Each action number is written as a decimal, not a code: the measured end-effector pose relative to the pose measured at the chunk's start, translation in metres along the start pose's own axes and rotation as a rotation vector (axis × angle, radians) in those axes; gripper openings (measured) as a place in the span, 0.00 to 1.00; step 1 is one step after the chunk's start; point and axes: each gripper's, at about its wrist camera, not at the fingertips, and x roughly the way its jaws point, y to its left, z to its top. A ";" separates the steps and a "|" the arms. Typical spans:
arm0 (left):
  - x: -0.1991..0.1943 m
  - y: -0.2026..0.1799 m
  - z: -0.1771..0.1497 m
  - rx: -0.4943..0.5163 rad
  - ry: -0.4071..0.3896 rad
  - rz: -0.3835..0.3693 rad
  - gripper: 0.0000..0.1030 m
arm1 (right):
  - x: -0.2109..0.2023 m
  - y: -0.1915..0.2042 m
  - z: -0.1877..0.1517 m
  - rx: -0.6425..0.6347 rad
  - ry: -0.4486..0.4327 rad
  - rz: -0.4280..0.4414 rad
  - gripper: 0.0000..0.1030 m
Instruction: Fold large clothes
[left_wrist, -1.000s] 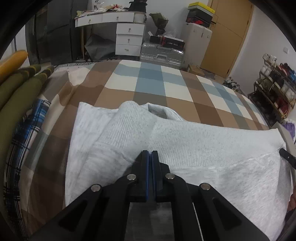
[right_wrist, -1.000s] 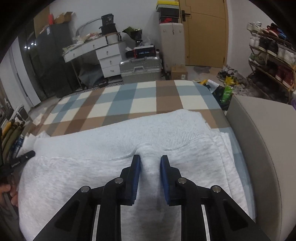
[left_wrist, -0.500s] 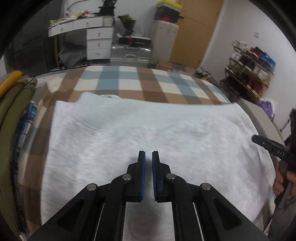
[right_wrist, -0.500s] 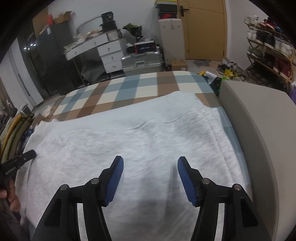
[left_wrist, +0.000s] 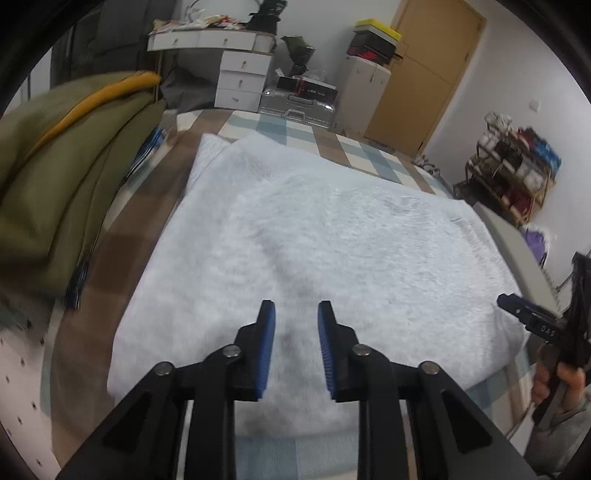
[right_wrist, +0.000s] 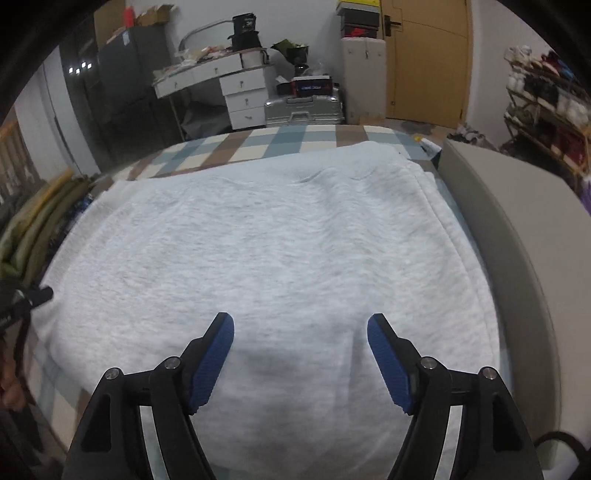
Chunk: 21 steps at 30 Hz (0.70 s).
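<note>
A light grey sweatshirt (left_wrist: 325, 240) (right_wrist: 266, 251) lies folded into a wide rectangle on the checked bedspread (left_wrist: 347, 147). My left gripper (left_wrist: 296, 317) hovers over its near edge, jaws opening, with a narrow gap and no cloth between the blue pads. My right gripper (right_wrist: 300, 328) hangs over the near right part of the sweatshirt, jaws opening wide, nothing between them. The right gripper's tip (left_wrist: 517, 306) and the hand on it show at the right edge of the left wrist view. The left gripper's tip (right_wrist: 37, 295) shows at the left edge of the right wrist view.
A pile of olive and yellow clothes (left_wrist: 62, 173) lies on the bed left of the sweatshirt. A grey padded bed frame (right_wrist: 517, 240) borders the right side. Beyond the bed stand a white drawer desk (right_wrist: 240, 88), a silver suitcase (left_wrist: 295, 107), a wooden door (right_wrist: 428, 59) and a shoe rack (left_wrist: 513, 170).
Both grippers let go of the sweatshirt's fold and opened, the right one first and wider. Both pulled back toward the near edge, leaving the cloth flat.
</note>
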 end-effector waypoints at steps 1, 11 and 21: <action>-0.007 0.008 -0.006 -0.047 -0.006 0.000 0.32 | -0.005 -0.001 -0.002 0.030 -0.009 0.042 0.72; -0.014 0.070 -0.045 -0.481 -0.012 -0.118 0.59 | -0.013 0.036 -0.006 0.009 -0.031 0.164 0.73; 0.022 0.060 -0.018 -0.422 -0.074 0.098 0.11 | -0.020 0.050 -0.023 -0.012 -0.011 0.190 0.77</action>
